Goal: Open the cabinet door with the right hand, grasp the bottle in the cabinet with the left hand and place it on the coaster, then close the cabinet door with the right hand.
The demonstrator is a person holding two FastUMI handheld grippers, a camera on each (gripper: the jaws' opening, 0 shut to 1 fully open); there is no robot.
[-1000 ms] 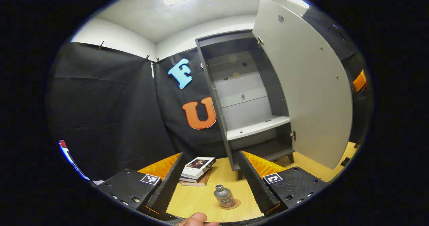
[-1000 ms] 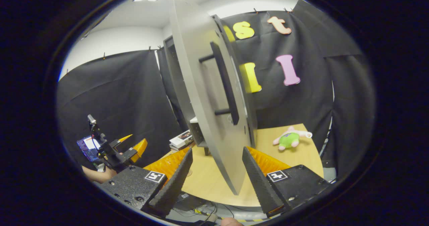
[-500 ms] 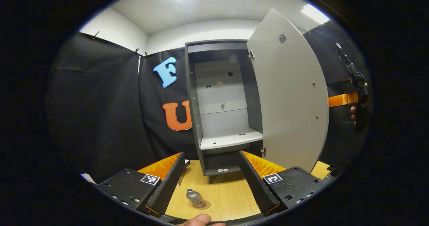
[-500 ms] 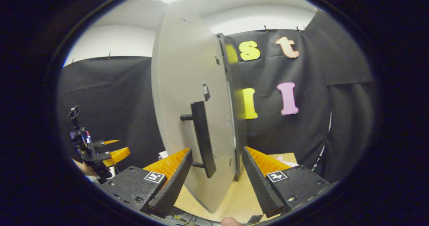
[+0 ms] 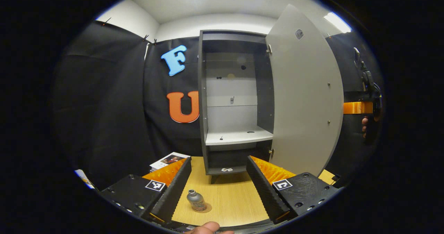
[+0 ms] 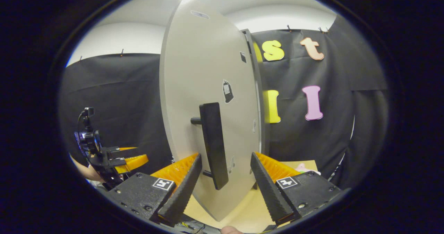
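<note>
In the left gripper view a small silver bottle stands upright on a round coaster on the wooden table. My left gripper hangs open above it, holding nothing. The grey cabinet stands open with bare shelves, its door swung out to the right. In the right gripper view the door fills the middle, and its dark bar handle stands between the fingers of my open right gripper. The fingers do not press on the handle. The right gripper also shows past the door's edge.
A stack of books lies on the table left of the cabinet. The left gripper, held by a hand, shows at the left in the right gripper view. A plush toy peeks out behind my right finger.
The left gripper has drawn back and turned, so the bottle on its coaster sits farther left and smaller. The right gripper has closed in on the door until the handle stands between its fingers.
</note>
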